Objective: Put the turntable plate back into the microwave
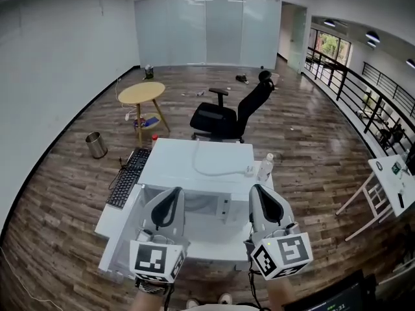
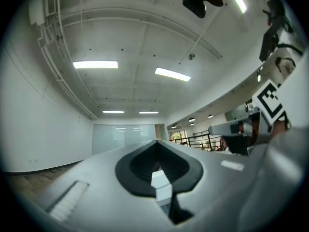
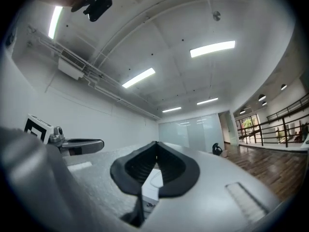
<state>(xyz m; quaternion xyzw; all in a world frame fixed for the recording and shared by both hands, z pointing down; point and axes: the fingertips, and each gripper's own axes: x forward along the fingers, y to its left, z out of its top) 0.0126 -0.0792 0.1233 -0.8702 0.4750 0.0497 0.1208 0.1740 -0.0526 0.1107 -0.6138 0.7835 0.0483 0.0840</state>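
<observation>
Jaws of the left gripper (image 1: pixel 171 194) are clenched tight with nothing between them, and those of the right gripper (image 1: pixel 260 190) are the same. Each gripper view shows the dark pads meeting edge to edge, with only ceiling lights and far walls beyond. Both grippers are held up side by side over the near edge of the white surface (image 1: pixel 175 167), pointing out into the room. Neither the turntable plate nor the microwave can be found in any view, so where the plate sits cannot be told. The surface carries a black keyboard (image 1: pixel 130 175) at its left edge, a looped white cable (image 1: pixel 214 170) and a clear bottle (image 1: pixel 265 167) at the right, with an office chair (image 1: pixel 230 114) behind. With empty jaws and no plate in sight, my judgement is that no step is in hand right now — whether the plate is already back inside or still waiting is not shown. As for writing, the marker cubes (image 1: pixel 157 260) bear only black-and-white square patterns (no letters), a dark screen (image 1: pixel 337 300) at the lower right shows greenish characters too small to read, and no brand shows anywhere.
</observation>
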